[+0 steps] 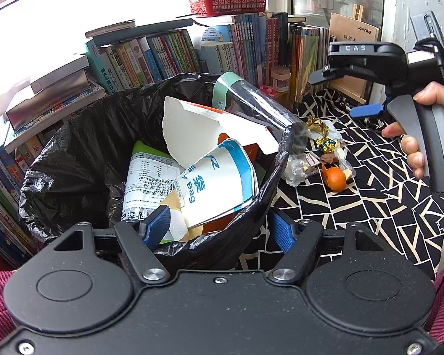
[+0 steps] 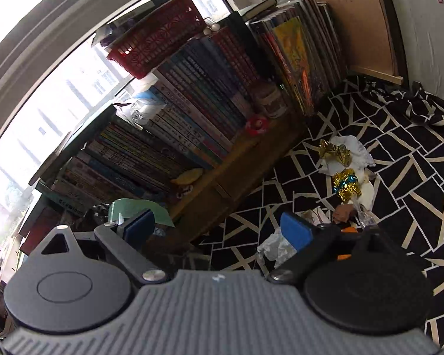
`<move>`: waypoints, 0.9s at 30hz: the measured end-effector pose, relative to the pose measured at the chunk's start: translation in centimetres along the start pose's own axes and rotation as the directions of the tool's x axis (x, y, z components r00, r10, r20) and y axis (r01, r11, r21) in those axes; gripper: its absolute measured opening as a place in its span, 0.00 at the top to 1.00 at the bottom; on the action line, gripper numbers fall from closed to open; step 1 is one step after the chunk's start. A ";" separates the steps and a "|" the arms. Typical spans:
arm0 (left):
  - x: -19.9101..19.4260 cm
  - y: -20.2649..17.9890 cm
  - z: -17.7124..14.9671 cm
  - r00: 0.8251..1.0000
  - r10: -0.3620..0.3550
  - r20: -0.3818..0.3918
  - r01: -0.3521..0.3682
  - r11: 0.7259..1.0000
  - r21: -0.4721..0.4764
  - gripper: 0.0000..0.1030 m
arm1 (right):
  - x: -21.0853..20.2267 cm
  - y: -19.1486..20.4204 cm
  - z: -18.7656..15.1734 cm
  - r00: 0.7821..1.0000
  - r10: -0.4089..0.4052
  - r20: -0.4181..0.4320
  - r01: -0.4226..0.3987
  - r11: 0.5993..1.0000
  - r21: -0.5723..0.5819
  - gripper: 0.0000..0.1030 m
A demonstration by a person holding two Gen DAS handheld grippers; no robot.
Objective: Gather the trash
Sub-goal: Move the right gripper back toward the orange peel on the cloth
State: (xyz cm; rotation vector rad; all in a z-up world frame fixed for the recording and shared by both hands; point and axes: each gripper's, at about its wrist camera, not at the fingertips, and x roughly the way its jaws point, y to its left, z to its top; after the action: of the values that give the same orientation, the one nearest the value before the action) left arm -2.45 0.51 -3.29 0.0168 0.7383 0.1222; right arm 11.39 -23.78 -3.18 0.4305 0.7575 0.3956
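Presently the black-lined bin rim is being pinched by the left gripper; the right gripper, jaws wide and empty, is being aimed at wrappers on the patterned cloth. Light foil is likely being scattered if nudged.

I am holding my left gripper angled downward, its blue-padded jaws partly closed with one pad inside and one outside a rim, clamping on it. I am carrying my right gripper tilted and rolled, also pointing downward, its jaws spread wide with nothing between the pads. My right hand is wrapping the handle, fingers curled around the grip and trigger.
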 end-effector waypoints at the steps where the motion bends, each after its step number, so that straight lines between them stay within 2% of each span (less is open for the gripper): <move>1: 0.0 0.0 0.0 1.000 0.000 0.000 0.000 1.000 0.000 0.32 | 0.3 -0.6 -0.1 1.000 0.001 -0.016 0.000 1.000 0.017 0.05; 10: 0.0 -0.1 0.0 1.000 0.002 -0.001 -0.002 1.000 0.000 0.32 | 2.5 -5.6 -0.5 0.993 0.063 -0.095 -0.039 0.971 0.237 0.04; 19: 0.0 -0.1 0.0 1.000 -0.001 -0.001 0.001 1.000 -0.001 0.32 | 3.6 -7.8 -0.8 0.993 0.027 -0.114 0.006 0.959 0.282 0.02; 24: 0.0 0.0 0.0 1.000 -0.004 -0.001 0.004 1.000 -0.002 0.32 | 4.4 -8.8 -0.8 0.992 -0.037 -0.119 0.069 0.958 0.278 0.02; 27: 0.0 0.0 0.0 1.000 -0.008 -0.002 0.008 1.000 -0.004 0.32 | 5.0 -9.2 -0.8 0.974 -0.189 -0.123 0.210 0.959 0.189 0.02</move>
State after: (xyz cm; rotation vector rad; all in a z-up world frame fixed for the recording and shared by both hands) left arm -2.51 0.51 -3.28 0.0100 0.7400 0.1166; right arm 15.82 -28.90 -11.21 0.5207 0.9380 0.1523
